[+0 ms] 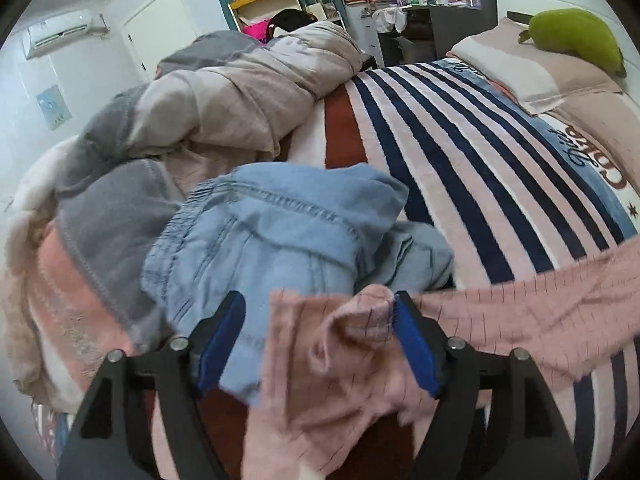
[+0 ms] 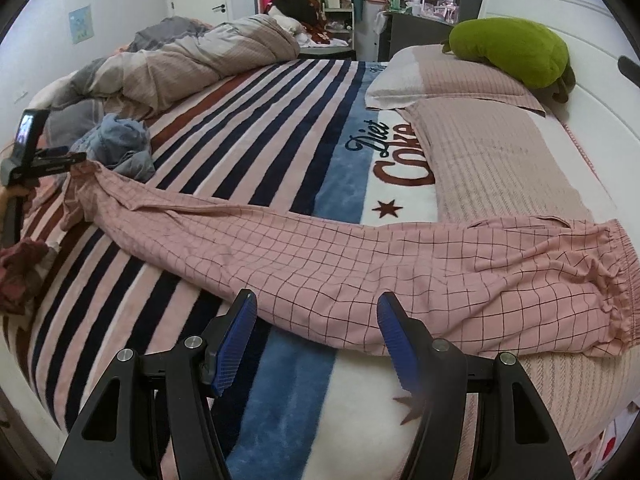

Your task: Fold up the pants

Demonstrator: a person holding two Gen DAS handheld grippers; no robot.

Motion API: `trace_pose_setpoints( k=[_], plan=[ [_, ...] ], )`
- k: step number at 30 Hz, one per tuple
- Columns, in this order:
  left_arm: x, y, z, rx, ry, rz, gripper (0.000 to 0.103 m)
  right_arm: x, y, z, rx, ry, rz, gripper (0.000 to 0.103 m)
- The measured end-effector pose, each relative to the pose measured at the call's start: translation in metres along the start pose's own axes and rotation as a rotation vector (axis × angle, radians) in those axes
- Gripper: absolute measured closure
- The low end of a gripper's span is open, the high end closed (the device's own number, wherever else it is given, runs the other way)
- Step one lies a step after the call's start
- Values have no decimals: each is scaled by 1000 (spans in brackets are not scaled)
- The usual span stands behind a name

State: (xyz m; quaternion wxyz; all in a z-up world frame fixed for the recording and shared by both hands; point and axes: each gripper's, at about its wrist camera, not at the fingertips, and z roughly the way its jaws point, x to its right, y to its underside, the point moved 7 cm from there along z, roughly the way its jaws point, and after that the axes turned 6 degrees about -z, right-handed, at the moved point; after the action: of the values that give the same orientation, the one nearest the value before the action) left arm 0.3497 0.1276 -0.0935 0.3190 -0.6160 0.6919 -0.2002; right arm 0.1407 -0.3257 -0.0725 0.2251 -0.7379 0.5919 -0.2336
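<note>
Plainly "Diet Coke" blanket point(image 2: 360, 168), pink checked pants point(image 2: 360, 264), both grippers spread, nothing pinched.

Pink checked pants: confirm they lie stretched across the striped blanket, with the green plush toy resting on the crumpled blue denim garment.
One thing is wrong: the green plush toy rests on the pillow by the headboard, not on the blue denim garment. The right wrist view shows it. The pink checked pants do lie stretched across the striped blanket.
</note>
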Motion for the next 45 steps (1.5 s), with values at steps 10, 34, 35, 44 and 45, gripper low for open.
trace_pose_setpoints(
  k=[10, 34, 35, 44, 45],
  plan=[
    [12, 81, 5, -166, 178, -90, 30, -14, 6, -2, 7, -55, 13, 45],
    [-23, 27, -37, -120, 128, -107, 101, -23, 2, -26, 43, -84, 23, 45],
    [-27, 29, -30, -139, 109, -106, 101, -24, 1, -26, 44, -87, 21, 45],
    [-29, 65, -11, -177, 243, -196, 26, -25, 7, -13, 21, -103, 29, 45],
    [-25, 66, -12, -186, 286, -195, 18, -24, 9, -13, 18, -103, 31, 45]
  ],
)
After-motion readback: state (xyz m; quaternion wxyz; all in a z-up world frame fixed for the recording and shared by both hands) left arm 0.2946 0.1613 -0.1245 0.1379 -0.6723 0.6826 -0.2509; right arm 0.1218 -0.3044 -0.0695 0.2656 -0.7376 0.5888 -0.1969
